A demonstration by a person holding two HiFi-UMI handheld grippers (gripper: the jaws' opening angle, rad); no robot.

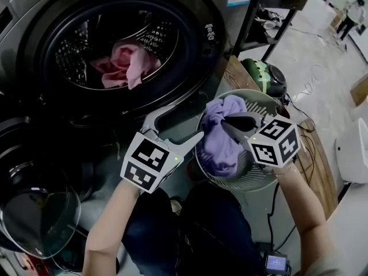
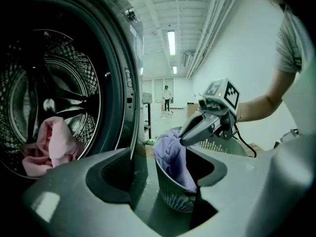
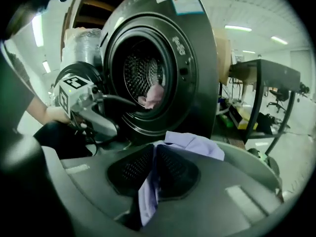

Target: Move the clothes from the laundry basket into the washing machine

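Head view: right claw (image 1: 227, 119) is clamped on the lavender garment (image 1: 221, 145), holding it over the laundry basket (image 1: 261, 99) w/ most of the cloth hanging inside, so I'd judge it mid-lift. Left claw (image 1: 187, 121) sits btwn basket and washing machine (image 1: 190, 16), prob. ready to help feed the cloth in. A pink garment (image 1: 123, 65) already lies in the drum (image 1: 75, 50).

Left gripper view: jaws apart, nothing btwn them.

Right gripper view: jaws pinch a lavender fold; the rest drapes over the front.

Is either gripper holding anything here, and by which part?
The right gripper is shut on the purple cloth, pinching a bunched fold near its top. The left gripper is open and empty.
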